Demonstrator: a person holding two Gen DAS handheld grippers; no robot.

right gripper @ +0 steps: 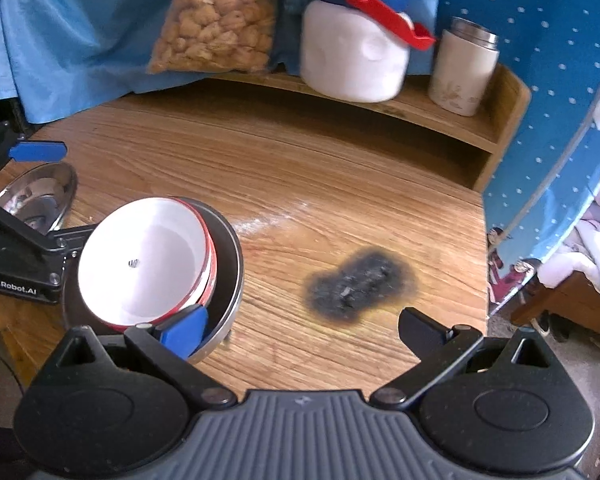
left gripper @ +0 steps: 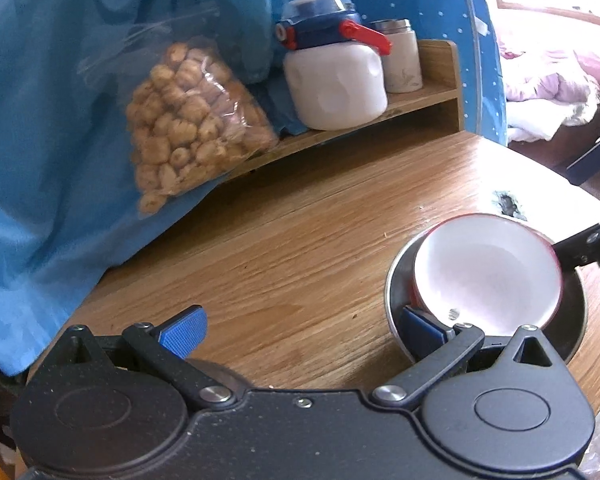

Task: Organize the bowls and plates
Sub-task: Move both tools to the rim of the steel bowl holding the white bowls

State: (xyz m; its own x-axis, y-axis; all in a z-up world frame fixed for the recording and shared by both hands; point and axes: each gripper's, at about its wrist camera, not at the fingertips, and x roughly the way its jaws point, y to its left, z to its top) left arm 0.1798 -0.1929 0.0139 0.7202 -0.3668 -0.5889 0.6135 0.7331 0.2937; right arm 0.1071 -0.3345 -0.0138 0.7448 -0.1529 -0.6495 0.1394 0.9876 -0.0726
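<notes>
A white bowl (left gripper: 488, 272) with a red outside leans tilted inside a dark metal bowl (left gripper: 572, 320) on the wooden table (left gripper: 300, 248). My left gripper (left gripper: 304, 332) is open; its right fingertip sits at the near rim of the metal bowl, beside the white bowl. In the right wrist view the white bowl (right gripper: 148, 256) and metal bowl (right gripper: 230, 264) lie left of centre. My right gripper (right gripper: 304, 332) is open, its left blue pad (right gripper: 184, 330) over the metal bowl's near rim. A shiny steel dish (right gripper: 40, 196) lies under the left gripper (right gripper: 56, 194).
A dark burn mark (right gripper: 356, 284) scars the table. At the back, a wooden shelf (right gripper: 440, 116) carries a white jug (right gripper: 352, 52) with a red handle and a steel-lidded cup (right gripper: 460, 72). A bag of nuts (right gripper: 220, 20) rests on blue cloth (left gripper: 40, 120). The table edge (right gripper: 482, 260) drops off at right.
</notes>
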